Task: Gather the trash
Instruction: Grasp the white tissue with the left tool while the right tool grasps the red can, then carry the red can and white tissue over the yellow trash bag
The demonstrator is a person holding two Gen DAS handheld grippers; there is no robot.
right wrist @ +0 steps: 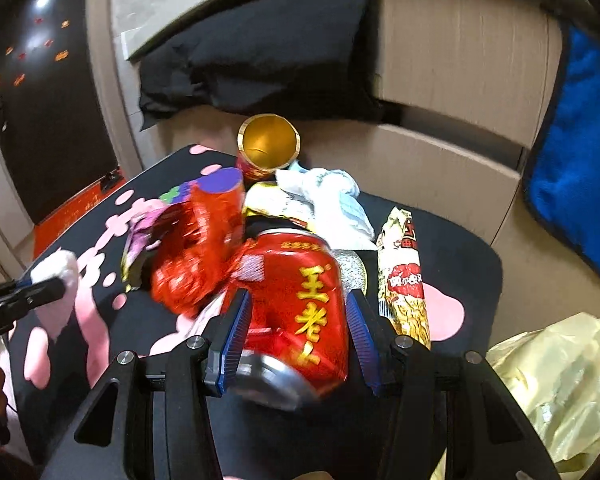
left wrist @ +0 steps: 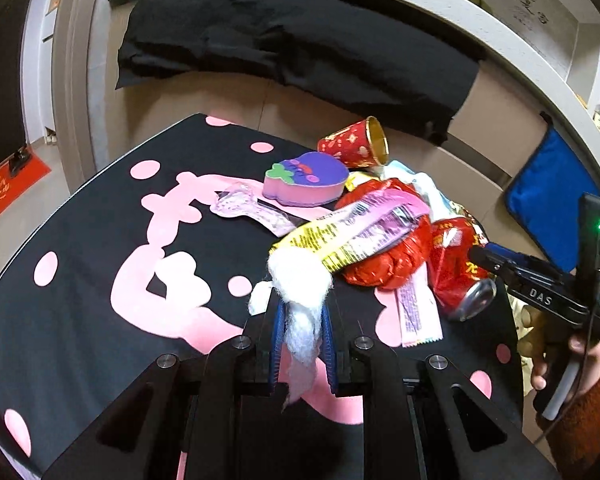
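- Trash sits in a heap on the black table with pink shapes point(left wrist: 80, 280), toward the centre right of the left wrist view.
- Left gripper point(left wrist: 302, 332) at the bottom centre of that view is clenched on a white cotton wad point(left wrist: 300, 280); its blue pads press the wad from both sides, and the fluffy top bulges above the fingertips.
- Just above the wad lies a yellow-and-pink wrapper point(left wrist: 352, 232), draped across a crumpled red foil ball point(left wrist: 388, 256).
- Purple-and-pink strawberry-shaped sponge point(left wrist: 304, 180) rests further up the frame, with a clear plastic piece point(left wrist: 248, 212) to its left.
- Red paper cup point(left wrist: 356, 146) with a gold lining lies tipped on its side at the upper edge of the heap.
- Right gripper point(right wrist: 296, 336), bottom centre of the right wrist view, grasps a dented red can point(right wrist: 300, 300) with yellow characters; both blue pads touch its sides.
- To the right of the can lies a long noodle-print packet point(right wrist: 404, 280); crumpled white tissue point(right wrist: 332, 200) sits above the can.
- Pale yellow plastic bag point(right wrist: 560, 392) fills the lower right corner.
- Blue cloth point(right wrist: 580, 168) hangs at the right edge.
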